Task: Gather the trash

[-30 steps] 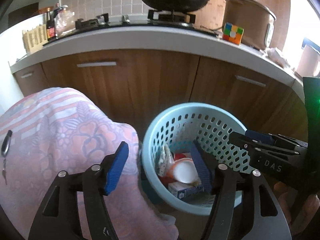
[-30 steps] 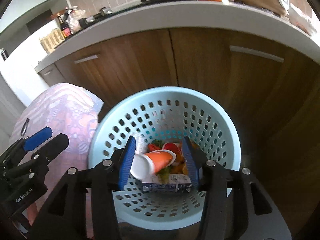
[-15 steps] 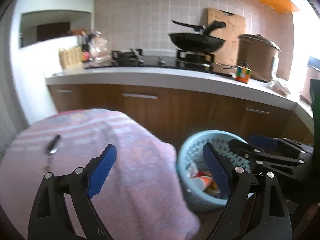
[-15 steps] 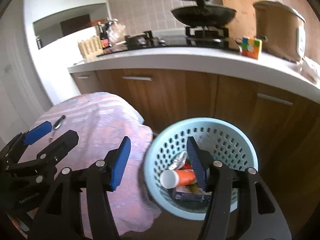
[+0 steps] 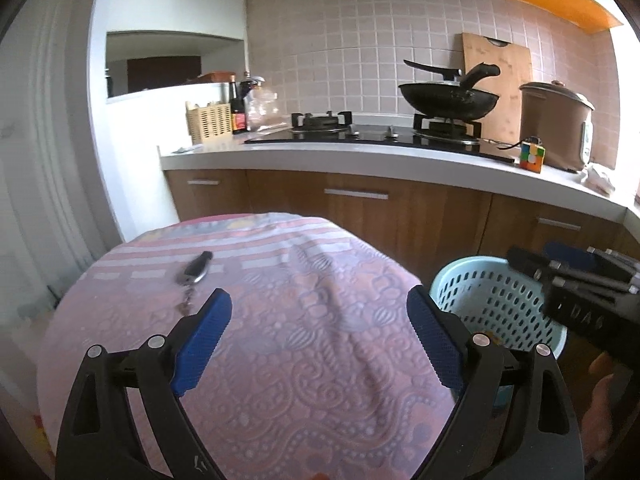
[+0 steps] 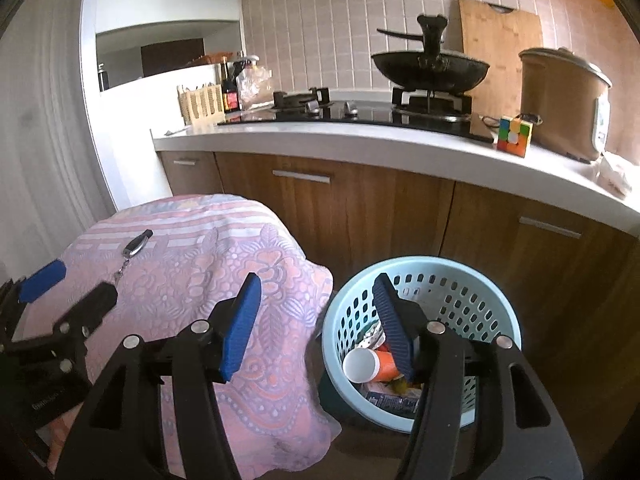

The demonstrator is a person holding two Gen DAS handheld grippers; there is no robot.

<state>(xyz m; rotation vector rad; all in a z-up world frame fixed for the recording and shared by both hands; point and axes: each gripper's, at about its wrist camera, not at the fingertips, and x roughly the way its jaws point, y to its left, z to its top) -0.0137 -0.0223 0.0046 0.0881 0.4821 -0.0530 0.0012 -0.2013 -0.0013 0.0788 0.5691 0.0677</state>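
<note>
Two grippers hang over a small kitchen, both spread wide and holding nothing. Largest in sight is the counter (image 5: 400, 158) with its wooden cabinets (image 6: 360, 216); its right end runs out of frame in both views. On it stand a stove with a black pan (image 5: 448, 100), a brown cooker (image 5: 554, 124), a cutting board (image 6: 498, 48) partly hidden behind the pan, and a colored puzzle cube (image 6: 514, 136). The bottles at the far left of the counter are too small to read.

Below sits a table under a pink patterned cloth (image 5: 280, 320); its legs are hidden and its near edge is cut off by the left gripper (image 5: 318, 344), whose blue pads (image 5: 202, 340) frame bare cloth. A key fob on a chain (image 5: 194, 274) lies on the far side — blurred in the left view, sharper in the right.

Just beside the table stands the light blue basket (image 6: 460, 276). The right gripper (image 6: 316, 328) hovers above its near rim, one finger over the cloth, the other over the basket. Inside lie an orange cup with a white mouth (image 6: 368, 366), a crumpled foil scrap (image 6: 370, 336) and a printed carton (image 6: 394, 402) — the rest of the trash is blocked by the finger and hard to make out.
</note>
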